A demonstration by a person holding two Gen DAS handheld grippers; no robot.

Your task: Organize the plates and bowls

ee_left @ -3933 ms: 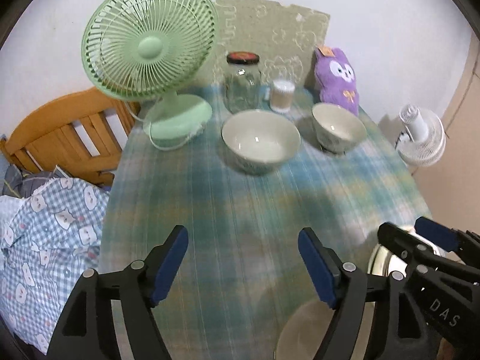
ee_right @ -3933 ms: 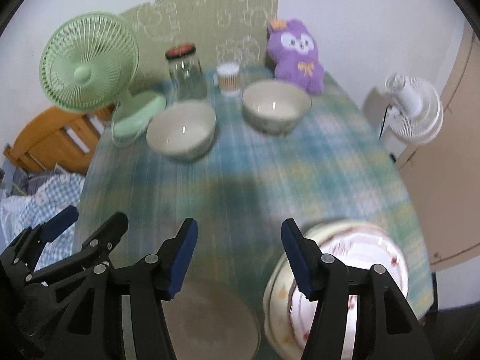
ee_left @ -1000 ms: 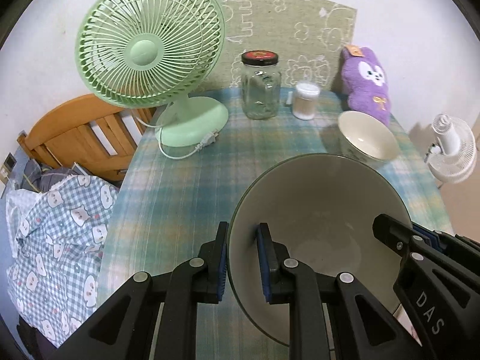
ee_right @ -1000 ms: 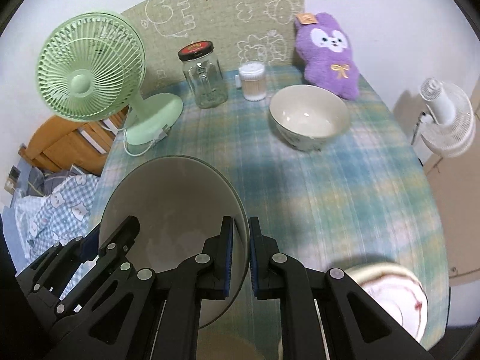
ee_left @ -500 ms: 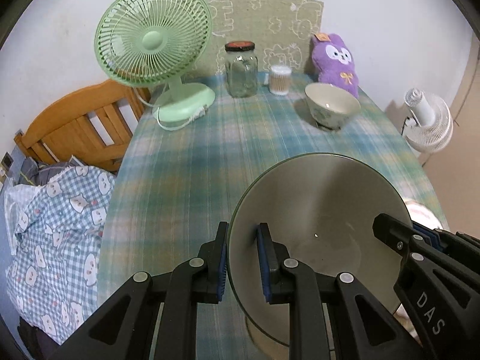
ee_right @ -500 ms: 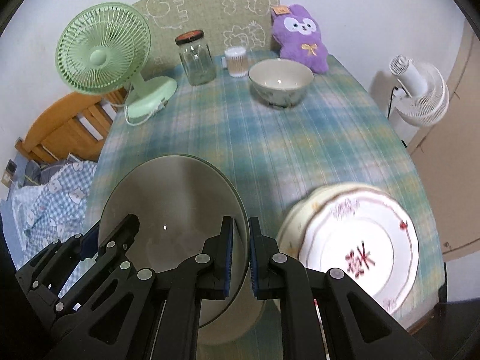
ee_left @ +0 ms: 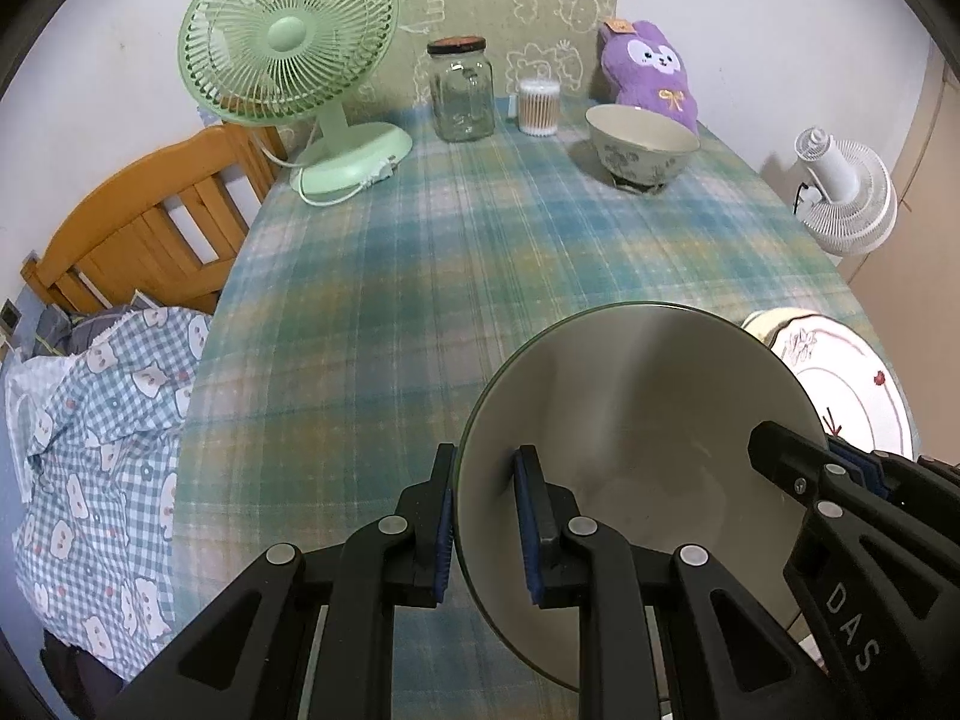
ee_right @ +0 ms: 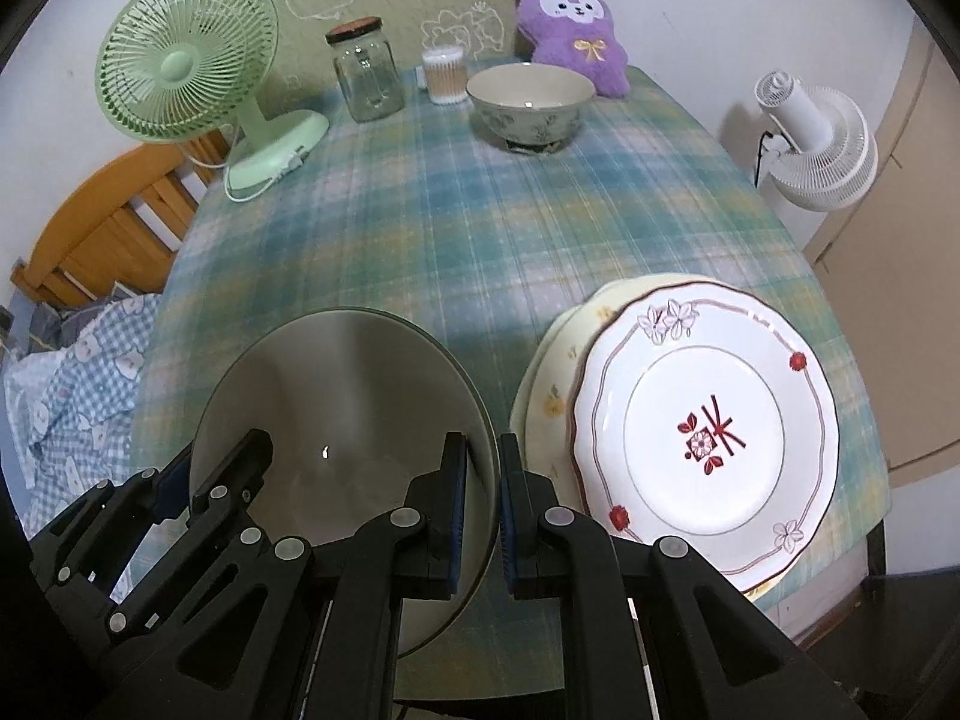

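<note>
Nearest the cameras, the large pale bowl [ee_left: 636, 420] is pinched by both pairs of tongs: the left tongs [ee_left: 485, 531] clamp its rim at nine o'clock, one blue pad inside and one outside, and the right tongs [ee_right: 482, 516] clamp the opposite rim at three o'clock. The bowl hangs over the near edge of the worktop [ee_right: 492, 228], which wears a blue-green plaid cloth; whether its base touches anything below is hard to tell, since the bowl itself hides that spot. Just beside it at three o'clock lies a white plate with red flowers [ee_right: 708, 426], stacked on a cream plate [ee_right: 549, 384] whose rim peeks out on the left. At nine o'clock, off the worktop, a checked blue cloth [ee_left: 102, 456] is heaped below a wooden chair back [ee_left: 150, 222]. The middle of the worktop is open. Far off at one o'clock stands a smaller patterned bowl [ee_right: 531, 105]; behind it a purple plush toy [ee_right: 573, 18], a tub of cotton swabs [ee_right: 444, 75], a glass jar [ee_right: 366, 75] and, at eleven o'clock, a green fan [ee_right: 186, 72]. A white fan [ee_right: 816, 144] stands beyond the worktop's right edge.
</note>
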